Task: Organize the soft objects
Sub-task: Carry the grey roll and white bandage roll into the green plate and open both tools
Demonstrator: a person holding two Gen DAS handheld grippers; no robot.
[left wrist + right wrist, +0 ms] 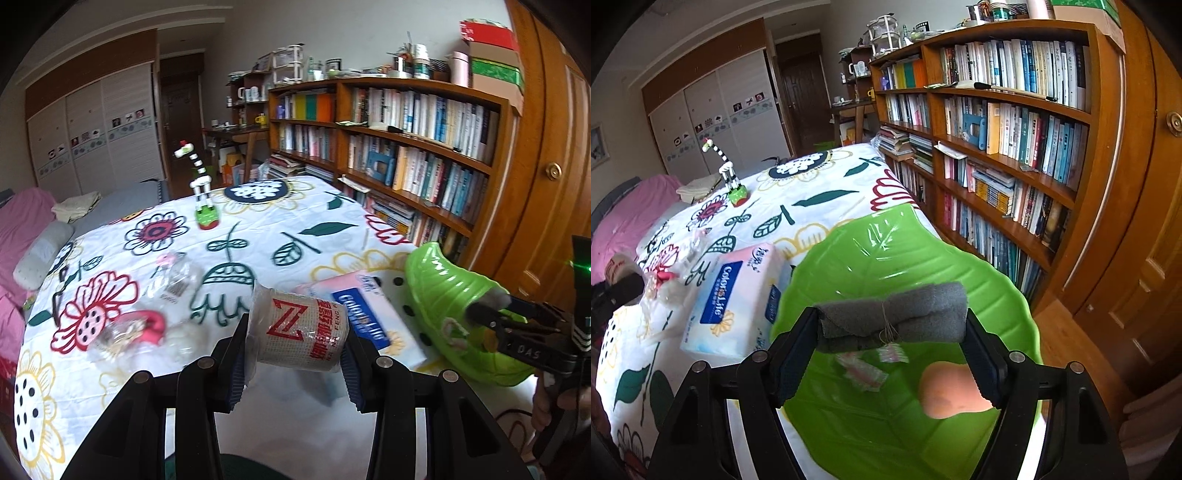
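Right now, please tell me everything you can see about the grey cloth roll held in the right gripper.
The grey cloth roll looks like soft felt or towel, rolled up and tied at its middle with thin string. It lies level, clamped at both ends by the right gripper, above the green leaf-shaped bowl. It touches only the fingers.

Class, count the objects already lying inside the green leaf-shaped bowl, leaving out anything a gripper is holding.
3: inside the green bowl lie two small pink-striped packets near its middle and a peach-coloured sponge to their right. The grey cloth roll hides part of the bowl, so more could be there.
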